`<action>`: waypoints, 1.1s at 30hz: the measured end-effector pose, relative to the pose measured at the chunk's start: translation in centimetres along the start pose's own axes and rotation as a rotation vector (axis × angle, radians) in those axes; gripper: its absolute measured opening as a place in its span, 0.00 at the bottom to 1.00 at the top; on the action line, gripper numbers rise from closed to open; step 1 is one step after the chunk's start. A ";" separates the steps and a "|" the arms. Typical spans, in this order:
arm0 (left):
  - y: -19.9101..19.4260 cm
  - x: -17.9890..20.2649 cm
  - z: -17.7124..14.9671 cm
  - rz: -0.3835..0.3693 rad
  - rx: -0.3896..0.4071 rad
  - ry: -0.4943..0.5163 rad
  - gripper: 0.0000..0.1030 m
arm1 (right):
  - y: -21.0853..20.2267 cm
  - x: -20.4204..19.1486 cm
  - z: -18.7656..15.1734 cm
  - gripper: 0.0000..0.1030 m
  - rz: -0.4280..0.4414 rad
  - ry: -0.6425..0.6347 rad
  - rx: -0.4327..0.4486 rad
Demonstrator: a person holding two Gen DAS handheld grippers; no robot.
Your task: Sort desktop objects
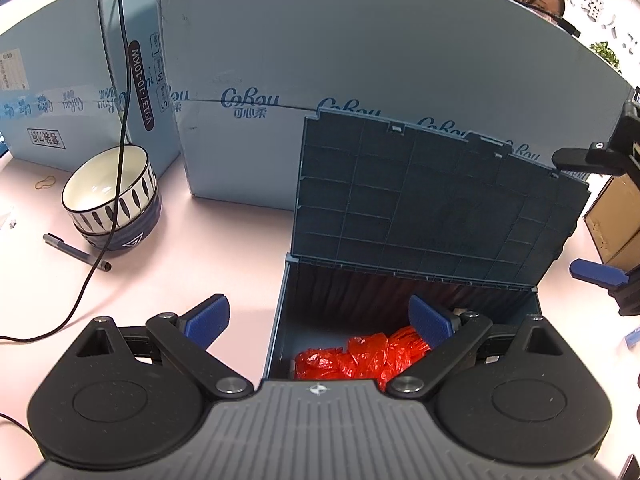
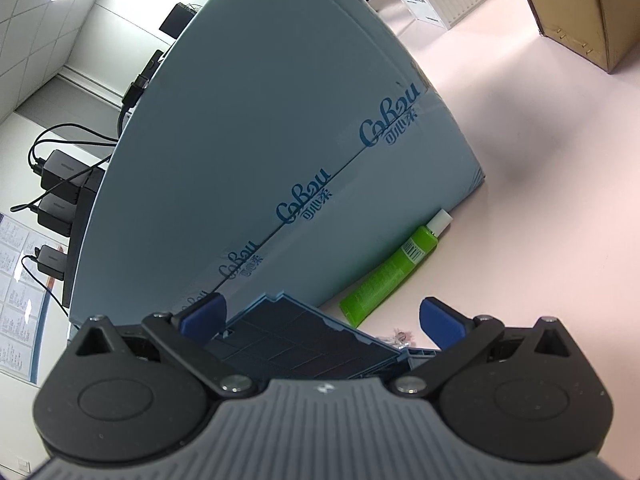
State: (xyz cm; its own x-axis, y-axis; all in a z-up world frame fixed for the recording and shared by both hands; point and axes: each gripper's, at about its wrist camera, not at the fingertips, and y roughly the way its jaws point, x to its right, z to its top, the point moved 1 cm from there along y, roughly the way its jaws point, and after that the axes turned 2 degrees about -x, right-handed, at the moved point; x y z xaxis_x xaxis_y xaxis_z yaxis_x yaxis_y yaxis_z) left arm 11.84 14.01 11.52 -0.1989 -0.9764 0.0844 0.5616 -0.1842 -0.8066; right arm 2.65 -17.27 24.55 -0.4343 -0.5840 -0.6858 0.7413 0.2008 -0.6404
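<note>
Closest to the lens in the left wrist view is the left gripper [image 1: 320, 322], jaws spread wide, nothing between them. Its left pad sits over bare pink desk [image 1: 168, 280], and the right pad hangs over the open mouth of the dark blue storage box [image 1: 280, 320], just above the crumpled red plastic bag [image 1: 352, 360] lying at the bottom of the box. Can't tell if the pad actually touches the bag.

Going left to right on the desk: a tan rubber band [image 1: 46, 182], a grey pen [image 1: 76, 252] lying flat with its long axis running from back-left to front-right, then a stack of striped bowls [image 1: 112, 196] just behind it with a black cable [image 1: 120, 128] draped across them. Behind all that stand light blue cardboard cartons [image 1: 360, 60]. The box's lid [image 1: 432, 196] stands up, ribbed inside facing the camera, leaning back against a carton. At the far right edge the right gripper [image 1: 580, 216] shows, one finger touching the lid's upper right corner.

In the right wrist view the right gripper [image 2: 322, 318] is also wide open and holds nothing, the lid [image 2: 304, 340] right below it. Further right, a green tube [image 2: 394, 268] lies flat along the foot of the carton [image 2: 260, 120], white cap pointing away to the upper right. A brown cardboard box [image 2: 580, 12] sits well apart in the far corner.
</note>
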 end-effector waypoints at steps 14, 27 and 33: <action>-0.2 0.3 -0.3 0.010 0.007 0.008 0.93 | -2.5 -1.0 -1.6 1.00 0.011 -0.004 0.015; -0.4 0.4 0.6 -0.006 0.026 0.015 0.93 | -1.9 -0.9 -3.8 1.00 0.026 -0.006 0.020; -0.5 1.2 1.5 -0.035 0.052 0.036 0.93 | 4.9 1.3 -4.4 1.00 0.031 -0.005 0.013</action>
State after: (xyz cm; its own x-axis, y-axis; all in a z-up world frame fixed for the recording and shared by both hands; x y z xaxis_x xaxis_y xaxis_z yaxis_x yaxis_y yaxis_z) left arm 12.55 12.78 12.96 -0.2478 -0.9646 0.0904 0.5945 -0.2251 -0.7720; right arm 3.48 -13.55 18.96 -0.4085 -0.5819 -0.7032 0.7611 0.2081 -0.6144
